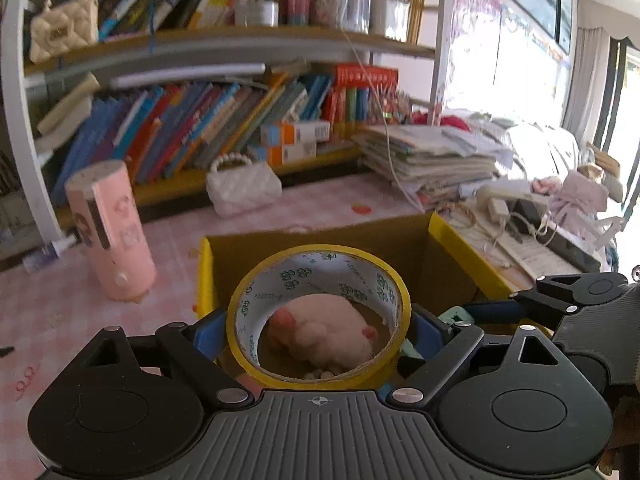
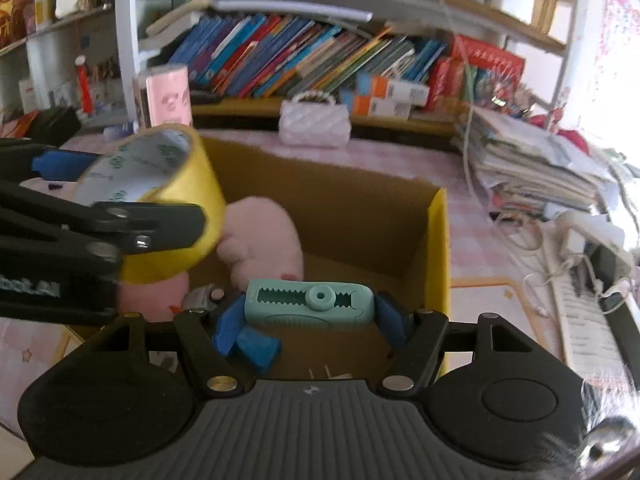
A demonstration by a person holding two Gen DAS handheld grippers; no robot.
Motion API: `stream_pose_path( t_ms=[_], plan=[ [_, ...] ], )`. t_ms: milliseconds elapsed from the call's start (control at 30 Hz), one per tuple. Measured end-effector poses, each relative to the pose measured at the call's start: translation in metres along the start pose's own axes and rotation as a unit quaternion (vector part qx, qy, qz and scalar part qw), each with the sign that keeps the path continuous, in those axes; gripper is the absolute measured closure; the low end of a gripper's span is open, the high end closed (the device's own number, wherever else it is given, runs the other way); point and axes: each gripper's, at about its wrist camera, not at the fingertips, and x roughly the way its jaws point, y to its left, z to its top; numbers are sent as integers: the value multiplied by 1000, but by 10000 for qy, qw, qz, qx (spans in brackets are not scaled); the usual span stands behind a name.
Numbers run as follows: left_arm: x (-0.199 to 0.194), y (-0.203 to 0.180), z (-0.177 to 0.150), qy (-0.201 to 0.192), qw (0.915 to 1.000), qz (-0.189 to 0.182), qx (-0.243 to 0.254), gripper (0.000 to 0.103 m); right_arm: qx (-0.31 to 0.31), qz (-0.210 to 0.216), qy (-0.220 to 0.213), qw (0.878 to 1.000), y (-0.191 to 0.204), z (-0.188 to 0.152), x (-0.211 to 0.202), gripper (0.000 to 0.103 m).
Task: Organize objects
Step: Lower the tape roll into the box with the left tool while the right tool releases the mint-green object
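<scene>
Above the open yellow-edged cardboard box, the left hand-held gripper clamped a stiff, light yellow tape roll across its outer rim; the right hand-held gripper pinched a rigid teal plastic cutter endwise; both judged secure

Teal cutter in right tool (over box)

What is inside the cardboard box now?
Inside the cardboard box lies a pink plush toy, with a small metallic thing beside it. The tape roll and teal tool held above cover part of the floor, so more may be hidden.
</scene>
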Motion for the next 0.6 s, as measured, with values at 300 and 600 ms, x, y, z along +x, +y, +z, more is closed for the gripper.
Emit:
stream_pose_path(
  t_ms=[300, 600],
  plan=[
    [29, -5, -4, 437, 9990, -52, -21, 11, -325, 109, 252, 9991, 2, -1, 13, 36],
    [40, 1, -7, 634, 9979, -1, -166, 11, -474, 99, 285, 9984, 1, 0, 18, 36]
  ],
)
